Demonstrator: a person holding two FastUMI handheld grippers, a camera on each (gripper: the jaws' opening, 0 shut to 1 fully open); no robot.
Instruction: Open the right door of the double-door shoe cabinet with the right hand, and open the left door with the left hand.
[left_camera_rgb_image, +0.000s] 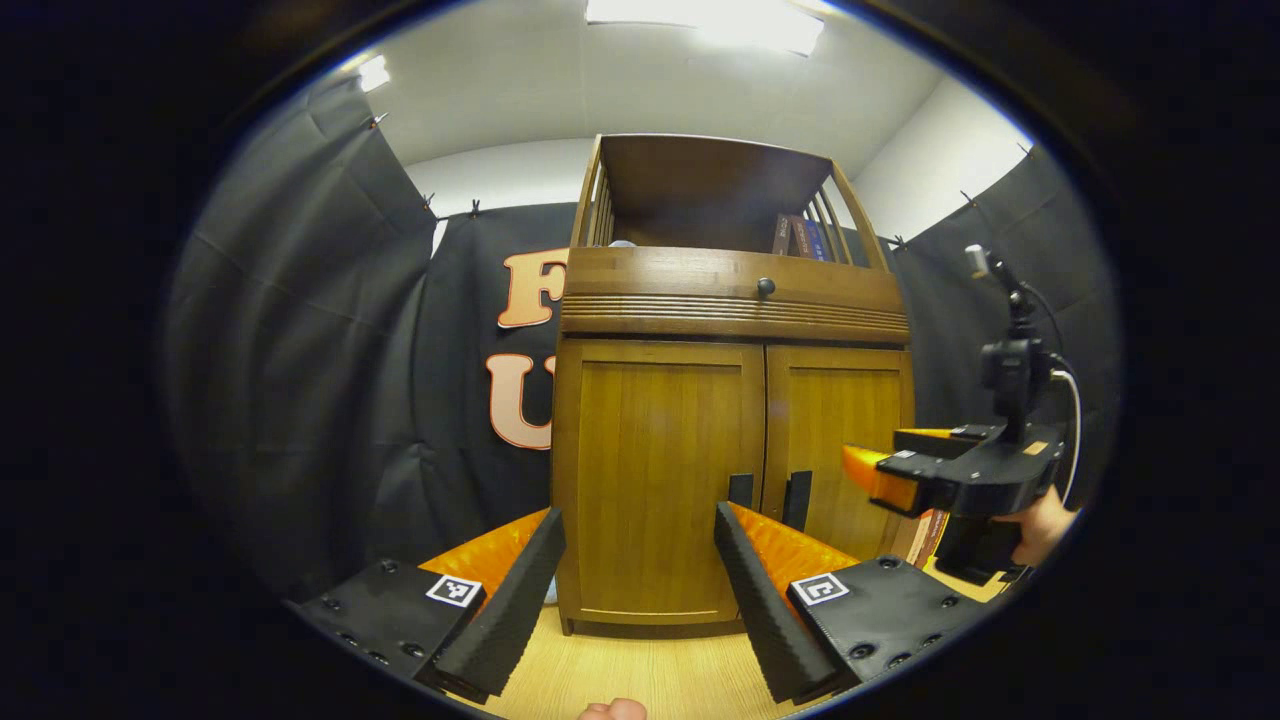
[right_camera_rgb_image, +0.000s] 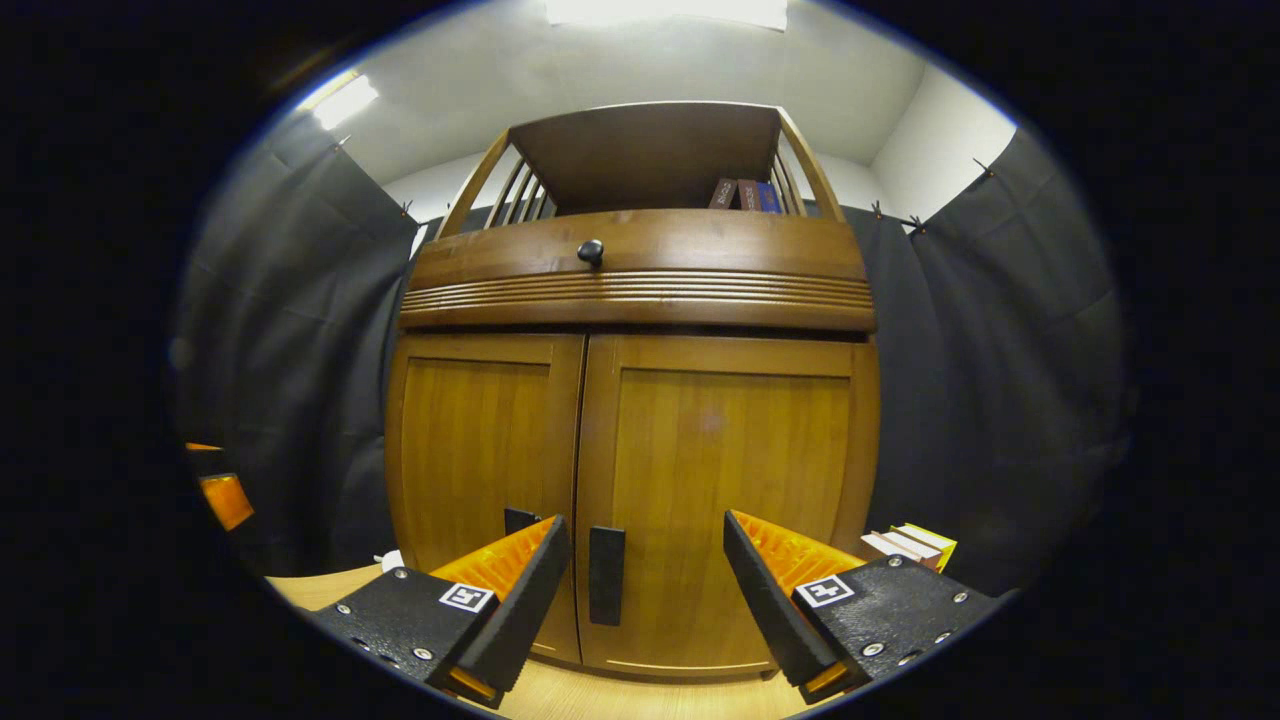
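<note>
Facing the cabinet (right_camera_rgb_image: 630, 420), both doors flush shut: the right gripper (right_camera_rgb_image: 640, 590) gapes wide and empty before the right door's handle (right_camera_rgb_image: 606, 575), the left gripper (left_camera_rgb_image: 640, 575) equally wide, empty, before the left door (left_camera_rgb_image: 655, 475).

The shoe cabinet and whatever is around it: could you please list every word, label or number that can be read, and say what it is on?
None can be read.
Books on the cabinet's top shelf: spine lettering too small and blurred.
Square markers on the left gripper and on the right gripper: black-and-white patterns, no words.
Stacked books beside the cabinet: no legible text.
</note>
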